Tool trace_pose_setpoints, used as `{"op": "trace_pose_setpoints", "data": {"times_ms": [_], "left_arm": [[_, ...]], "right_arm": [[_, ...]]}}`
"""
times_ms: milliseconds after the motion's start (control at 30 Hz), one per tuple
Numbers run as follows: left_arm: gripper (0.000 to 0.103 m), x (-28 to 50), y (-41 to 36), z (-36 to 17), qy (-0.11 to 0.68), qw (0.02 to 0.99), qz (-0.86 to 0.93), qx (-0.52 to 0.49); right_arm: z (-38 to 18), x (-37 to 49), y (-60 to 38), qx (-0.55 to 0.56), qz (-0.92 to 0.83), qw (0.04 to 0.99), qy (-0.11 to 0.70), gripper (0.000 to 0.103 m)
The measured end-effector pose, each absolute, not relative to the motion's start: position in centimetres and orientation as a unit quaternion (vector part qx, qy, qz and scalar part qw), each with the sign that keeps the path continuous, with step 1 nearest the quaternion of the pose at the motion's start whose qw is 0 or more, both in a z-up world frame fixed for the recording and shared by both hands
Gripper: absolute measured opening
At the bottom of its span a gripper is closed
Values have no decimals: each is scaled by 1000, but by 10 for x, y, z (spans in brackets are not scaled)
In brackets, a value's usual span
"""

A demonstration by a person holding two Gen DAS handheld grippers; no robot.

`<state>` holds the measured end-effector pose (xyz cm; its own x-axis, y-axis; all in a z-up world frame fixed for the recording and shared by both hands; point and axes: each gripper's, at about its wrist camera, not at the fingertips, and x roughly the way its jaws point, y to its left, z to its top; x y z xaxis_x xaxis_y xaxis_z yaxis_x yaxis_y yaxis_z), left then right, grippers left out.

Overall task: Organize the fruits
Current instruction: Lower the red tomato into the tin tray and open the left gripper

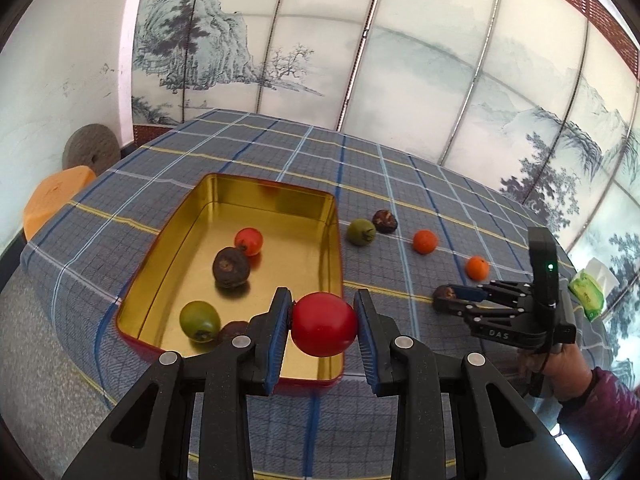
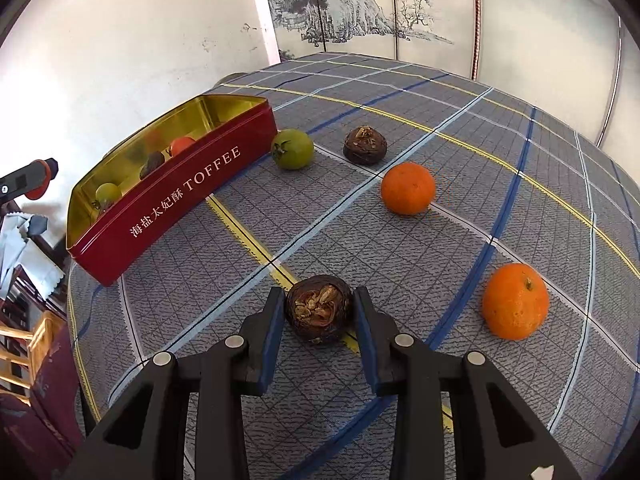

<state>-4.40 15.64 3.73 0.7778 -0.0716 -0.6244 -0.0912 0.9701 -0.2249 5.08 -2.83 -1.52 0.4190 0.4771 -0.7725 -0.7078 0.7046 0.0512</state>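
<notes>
Left tool grips red fruit over tin — right tool clamps brown fruit on worktop.

My left gripper tilts downward, jaws clamped on a red fruit held in the air. My right gripper points more steeply down — jaws closed on a brown fruit. The hand gripping its handle shows a purple sleeve.
</notes>
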Motion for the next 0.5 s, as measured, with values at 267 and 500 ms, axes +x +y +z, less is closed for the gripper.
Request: {"op": "trace_pose_setpoints", "data": {"times_ms": [267, 500], "left_arm": [[33, -35, 167, 28, 345, 931, 11, -119], [33, -18, 170, 23, 350, 930, 8, -109]], "right_arm": [[-15, 51, -28, -142, 358, 830, 404, 32], [-15, 51, -28, -142, 358, 830, 404, 32]]}}
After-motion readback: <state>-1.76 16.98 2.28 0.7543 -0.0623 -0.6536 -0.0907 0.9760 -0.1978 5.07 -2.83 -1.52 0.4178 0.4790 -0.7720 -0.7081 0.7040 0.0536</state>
